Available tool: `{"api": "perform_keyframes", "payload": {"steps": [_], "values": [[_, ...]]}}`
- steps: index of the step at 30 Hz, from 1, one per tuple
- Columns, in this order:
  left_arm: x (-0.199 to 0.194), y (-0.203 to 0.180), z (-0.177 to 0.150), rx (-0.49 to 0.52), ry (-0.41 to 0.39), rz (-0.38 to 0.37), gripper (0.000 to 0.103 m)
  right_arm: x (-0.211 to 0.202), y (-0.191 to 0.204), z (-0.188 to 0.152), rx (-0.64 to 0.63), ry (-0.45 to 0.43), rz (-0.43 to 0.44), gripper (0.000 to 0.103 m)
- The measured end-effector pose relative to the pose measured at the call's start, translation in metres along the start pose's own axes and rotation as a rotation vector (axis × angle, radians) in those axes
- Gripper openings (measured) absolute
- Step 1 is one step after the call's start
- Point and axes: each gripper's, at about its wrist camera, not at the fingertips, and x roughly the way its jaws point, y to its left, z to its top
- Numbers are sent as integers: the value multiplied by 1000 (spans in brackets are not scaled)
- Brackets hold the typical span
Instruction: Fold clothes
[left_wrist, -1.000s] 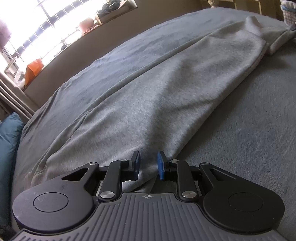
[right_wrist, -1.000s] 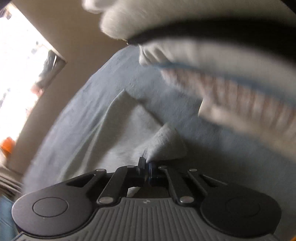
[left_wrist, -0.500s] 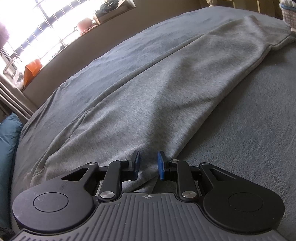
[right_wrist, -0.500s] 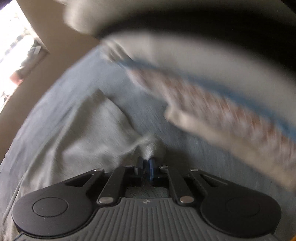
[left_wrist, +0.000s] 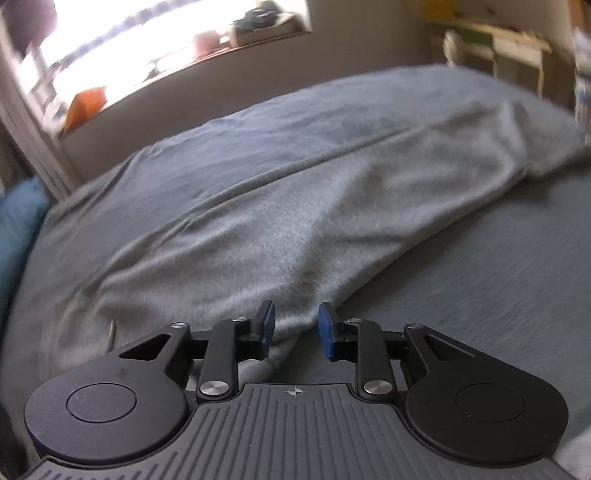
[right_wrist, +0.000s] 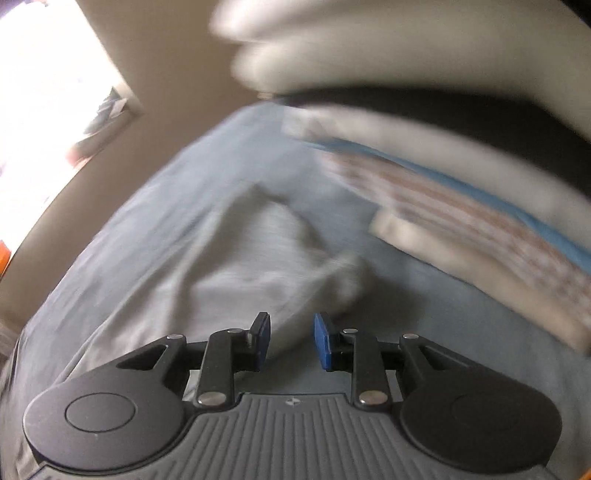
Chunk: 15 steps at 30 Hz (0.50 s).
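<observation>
Left gripper (left_wrist: 296, 329) jaws opening, blue pads clear of the cloth edge lying between them; right gripper (right_wrist: 291, 340) the same. Light grey garment (left_wrist: 295, 221) lies long, flat, softly creased across darker grey bedspread (left_wrist: 498, 277); blurred folded stack (right_wrist: 461, 206) beyond.

A: Right wrist view smeared throughout. Stack of folded cloth (right_wrist: 461, 206) beyond the grey garment (right_wrist: 255, 266) is streaks only; layers can't be counted, and the frame's top and right edges cut it.

B: Left wrist view: the garment (left_wrist: 295, 229) runs under the left gripper (left_wrist: 296, 326), near hem hidden. Its far end is blurred.

A: Sill clutter (left_wrist: 236, 33) beyond the garment?

B: Washed out, unidentifiable. Teal pillow (left_wrist: 18, 229) cropped at the frame's left edge.
</observation>
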Motion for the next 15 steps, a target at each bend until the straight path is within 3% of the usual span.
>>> {"api": "perform_keyframes", "payload": {"steps": [2, 9, 15], "values": [[-17, 8, -3, -68, 3, -12, 31, -1, 26, 0, -94, -8, 45, 29], [-53, 30, -26, -231, 6, 49, 34, 4, 110, -22, -348, 36, 226, 34], [-51, 45, -36, -317, -2, 66, 34, -1, 138, -33, -408, 59, 255, 34]]}}
